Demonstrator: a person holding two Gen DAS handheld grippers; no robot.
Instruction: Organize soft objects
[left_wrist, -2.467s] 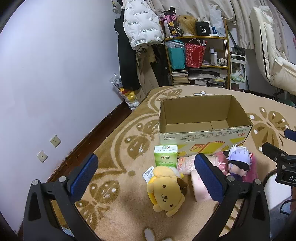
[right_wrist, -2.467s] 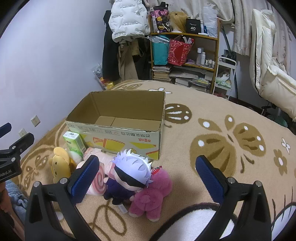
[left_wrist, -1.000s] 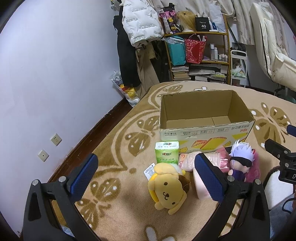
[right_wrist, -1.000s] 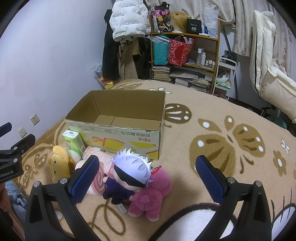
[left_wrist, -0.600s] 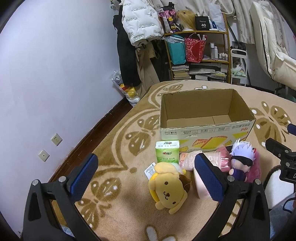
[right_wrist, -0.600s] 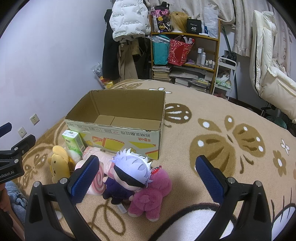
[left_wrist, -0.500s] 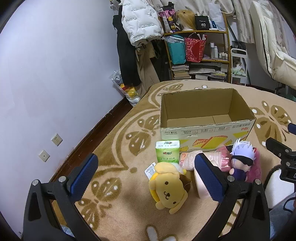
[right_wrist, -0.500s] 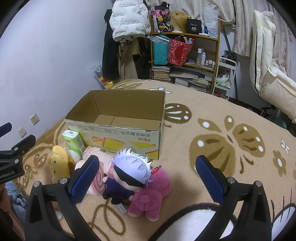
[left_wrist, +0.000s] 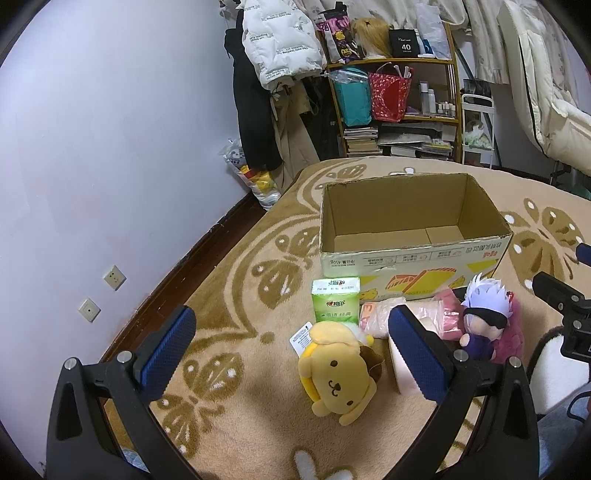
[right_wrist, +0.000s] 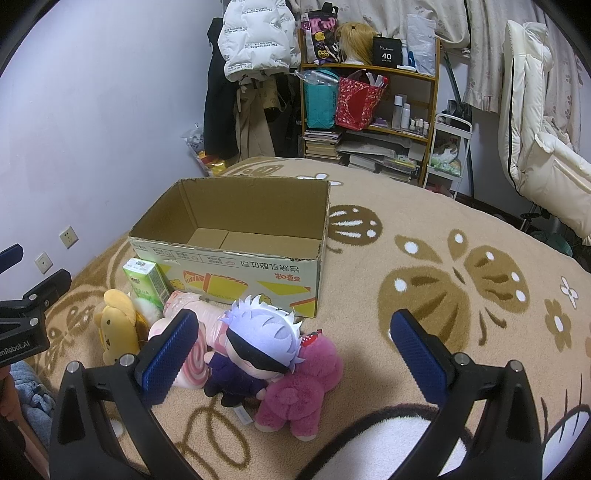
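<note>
1. The left gripper (left_wrist: 290, 350) fills the lower part of the left wrist view, its blue-padded fingers (left_wrist: 168, 349) spread wide apart and holding nothing.
2. Between them, low and centre in that frame, the yellow dog plush (left_wrist: 338, 376) lies on the patterned carpet (left_wrist: 236, 295).
3. Just above it stands the green tissue pack (left_wrist: 335, 300), right in front of the cardboard box (left_wrist: 410, 225), which is open at frame centre with nothing visible inside.
4. Right of the pack lie a pink wrapped bundle (left_wrist: 386, 314) and a pink swirl cushion (right_wrist: 192, 356).
5. In the right wrist view, lower centre, the white-haired doll (right_wrist: 258, 341) leans against the magenta plush (right_wrist: 301, 387).
6. The right gripper (right_wrist: 291, 352) frames them from below, fingers wide apart, gripping nothing.
</note>
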